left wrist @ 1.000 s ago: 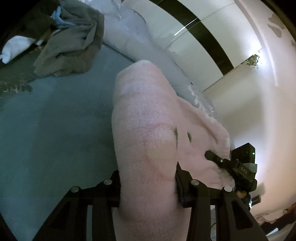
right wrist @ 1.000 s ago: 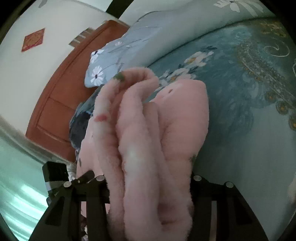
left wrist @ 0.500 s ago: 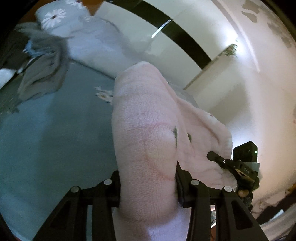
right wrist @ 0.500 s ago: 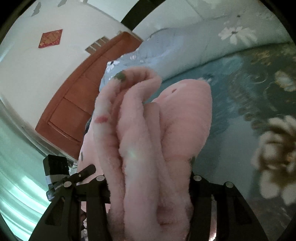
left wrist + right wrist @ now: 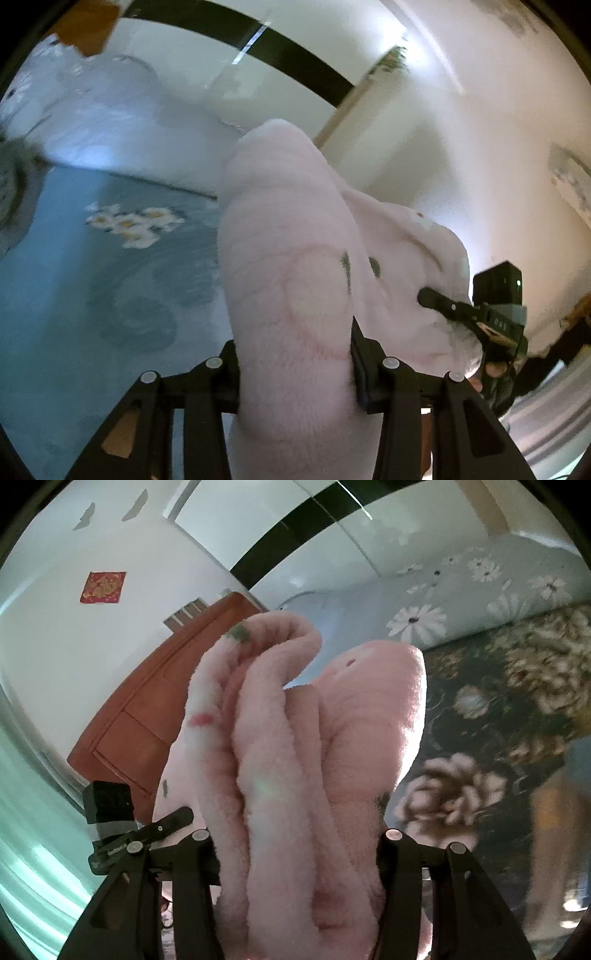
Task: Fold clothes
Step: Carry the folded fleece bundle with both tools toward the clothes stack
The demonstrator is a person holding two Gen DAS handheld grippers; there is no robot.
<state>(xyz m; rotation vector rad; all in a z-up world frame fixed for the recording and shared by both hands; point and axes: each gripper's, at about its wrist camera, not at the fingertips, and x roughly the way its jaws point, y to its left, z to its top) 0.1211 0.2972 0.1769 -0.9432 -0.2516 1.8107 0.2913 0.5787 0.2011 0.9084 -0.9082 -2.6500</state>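
A fluffy pink garment (image 5: 291, 280) is held up off the bed between both grippers. My left gripper (image 5: 295, 373) is shut on one bunched part of it; the cloth bulges up between the fingers and hides the tips. My right gripper (image 5: 295, 853) is shut on several thick folds of the same pink garment (image 5: 295, 768). The right gripper also shows in the left wrist view (image 5: 476, 314), close at the right, clamped on the cloth. The left gripper shows at the lower left of the right wrist view (image 5: 147, 834).
The bed with a teal floral cover (image 5: 74, 295) lies below and to the left. A pale blue flowered quilt (image 5: 461, 602) is heaped at the head of the bed. A wooden headboard (image 5: 147, 716) and white wall stand behind. Grey clothes (image 5: 11, 192) lie at the far left.
Both grippers have lifted and tilted upward with the pink garment; the bed has dropped lower in view and more wall shows. Both grips stay unchanged.
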